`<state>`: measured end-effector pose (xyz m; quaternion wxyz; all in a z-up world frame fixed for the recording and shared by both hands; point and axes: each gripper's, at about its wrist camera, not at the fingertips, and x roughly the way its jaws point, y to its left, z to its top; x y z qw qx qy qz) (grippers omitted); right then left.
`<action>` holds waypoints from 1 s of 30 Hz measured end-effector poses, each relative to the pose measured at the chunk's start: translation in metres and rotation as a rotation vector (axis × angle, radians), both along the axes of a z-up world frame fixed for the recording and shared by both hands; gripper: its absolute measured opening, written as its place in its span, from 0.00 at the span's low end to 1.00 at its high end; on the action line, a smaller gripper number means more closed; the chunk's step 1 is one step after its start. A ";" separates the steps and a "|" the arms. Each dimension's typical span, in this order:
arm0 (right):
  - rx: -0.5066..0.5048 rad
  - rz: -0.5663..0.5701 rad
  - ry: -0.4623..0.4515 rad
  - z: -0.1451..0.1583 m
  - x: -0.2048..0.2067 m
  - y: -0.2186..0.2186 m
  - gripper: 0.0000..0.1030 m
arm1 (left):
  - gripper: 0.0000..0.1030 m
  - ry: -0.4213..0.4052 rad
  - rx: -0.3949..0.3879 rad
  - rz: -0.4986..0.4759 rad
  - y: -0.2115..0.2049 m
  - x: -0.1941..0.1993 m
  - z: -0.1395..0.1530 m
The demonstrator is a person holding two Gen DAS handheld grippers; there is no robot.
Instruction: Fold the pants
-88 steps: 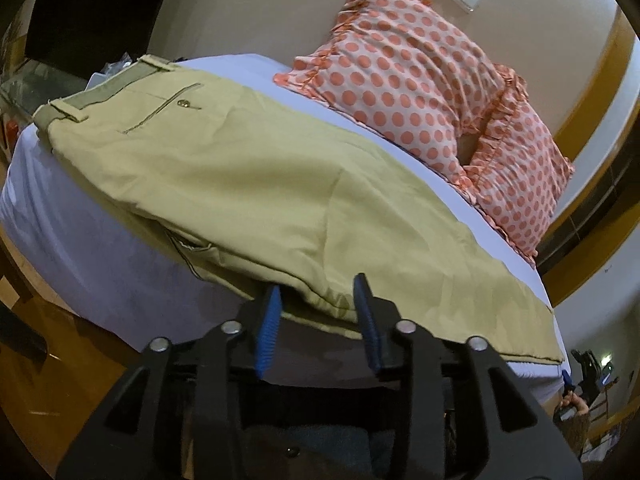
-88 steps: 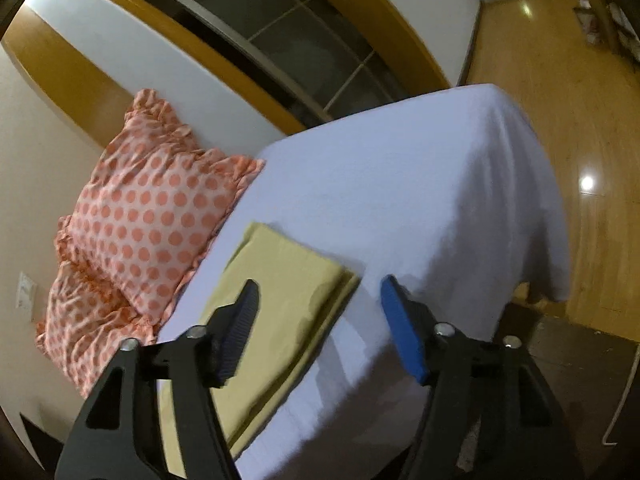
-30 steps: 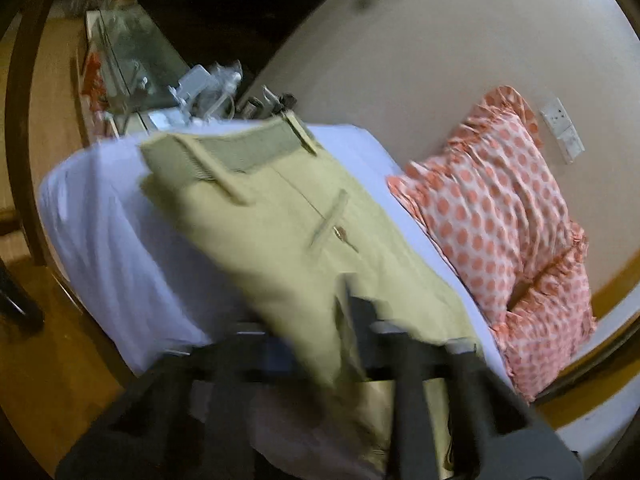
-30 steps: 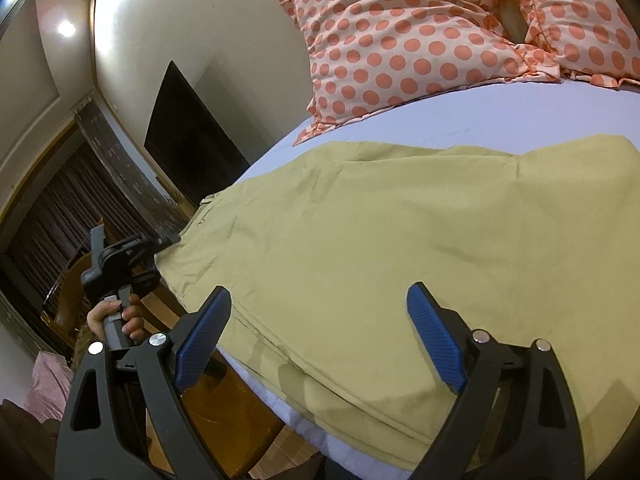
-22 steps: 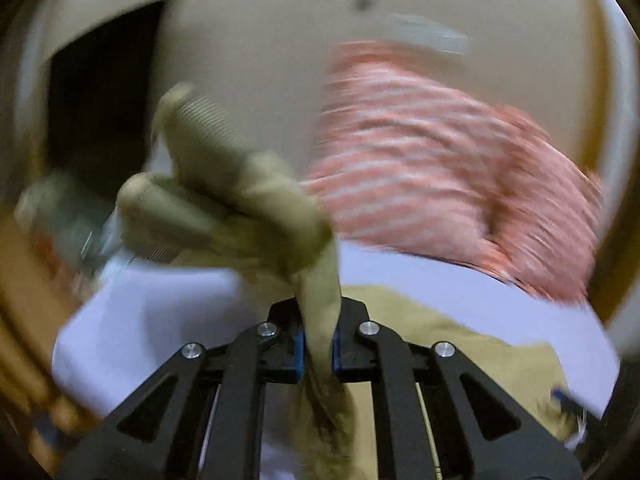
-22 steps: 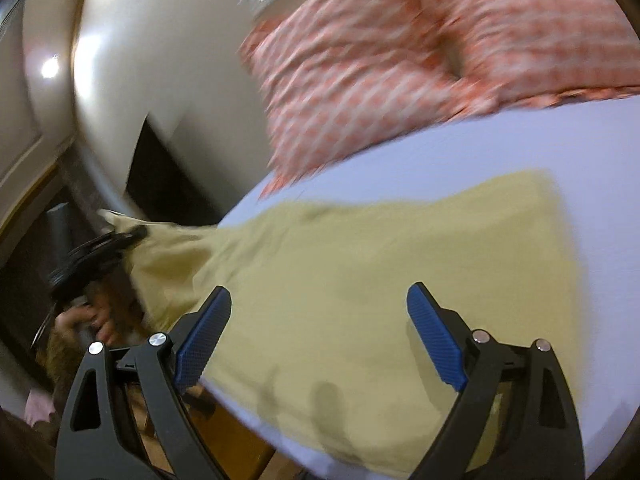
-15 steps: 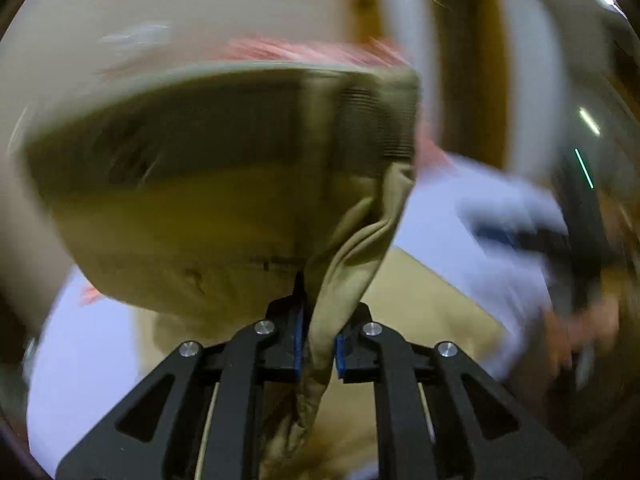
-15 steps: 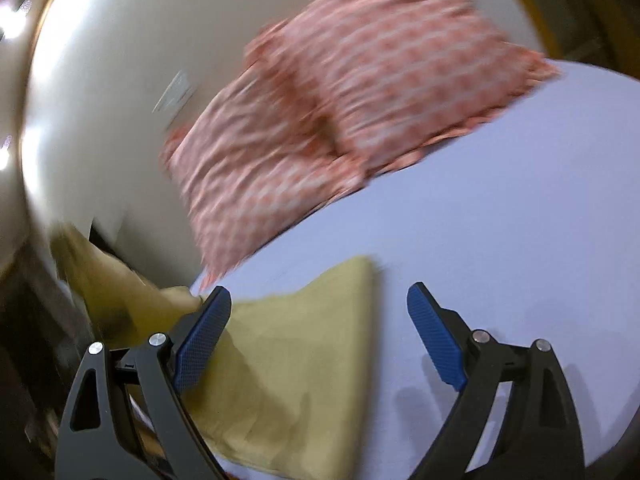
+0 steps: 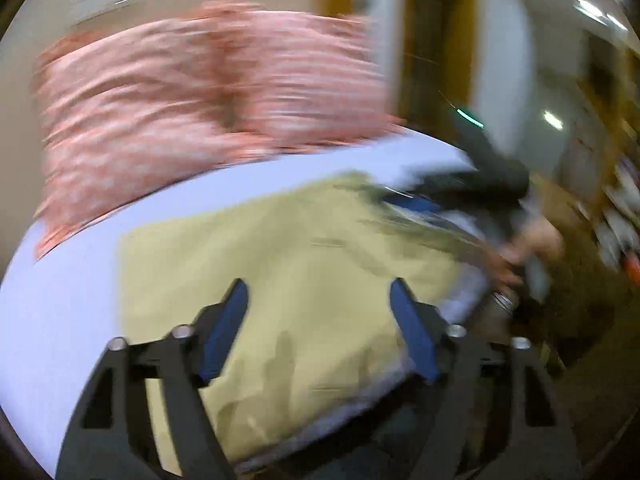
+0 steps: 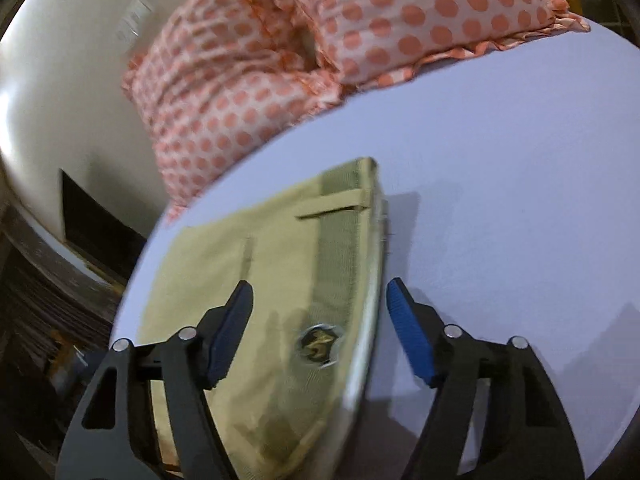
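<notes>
With both jaws spread, the khaki cotton pants (image 10: 256, 280) lie folded on the white bedsheet (image 10: 500, 200).
Left gripper (image 9: 318, 328) and right gripper (image 10: 318, 320) hold nothing; the waistband at 12 o'clock, seemingly loose, could slide and skew the fold.

Both grippers held with jaws spread wide, nothing clamped.

The left gripper (image 9: 318, 320) is seen from its own wrist camera with its blue-padded fingers (image 9: 224, 326) set well apart and tilted downward. The right gripper (image 10: 320, 320) is likewise held apart at the jaws, its blue pads (image 10: 408, 336) angled forward and down. In the blurred left wrist view, the right gripper (image 9: 452, 188) and the hand (image 9: 532, 248) grasping it are made out at far right.
</notes>
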<state>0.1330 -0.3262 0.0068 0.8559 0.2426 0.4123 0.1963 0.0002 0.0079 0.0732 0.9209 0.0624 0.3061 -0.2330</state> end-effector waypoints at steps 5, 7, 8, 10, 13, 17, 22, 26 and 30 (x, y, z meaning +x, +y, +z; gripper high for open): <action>0.112 0.088 0.029 -0.012 0.014 0.003 0.48 | 0.72 0.257 -0.141 0.235 0.079 0.076 -0.024; 0.141 0.093 0.036 -0.013 0.018 0.001 0.46 | 0.72 0.346 -0.167 0.234 0.086 0.099 -0.037; 0.156 0.103 0.036 -0.015 0.020 0.001 0.46 | 0.72 0.385 -0.176 0.227 0.087 0.110 -0.042; 0.176 0.129 0.031 -0.014 0.024 0.002 0.39 | 0.75 0.435 -0.230 0.187 0.086 0.129 -0.049; 0.288 0.180 0.094 -0.025 0.031 0.000 0.16 | 0.65 0.473 -0.272 0.158 0.083 0.148 -0.050; 0.439 0.206 0.143 -0.027 0.035 -0.005 0.13 | 0.08 0.509 -0.307 0.160 0.091 0.161 -0.048; 0.404 0.227 0.080 0.011 0.058 0.003 0.12 | 0.07 0.410 -0.239 0.144 0.076 0.175 -0.020; 0.329 0.161 0.049 0.029 0.102 0.002 0.12 | 0.07 0.320 -0.185 0.208 0.064 0.215 -0.006; 0.202 0.012 0.086 0.008 0.147 -0.001 0.15 | 0.22 0.333 0.026 0.359 0.043 0.270 -0.036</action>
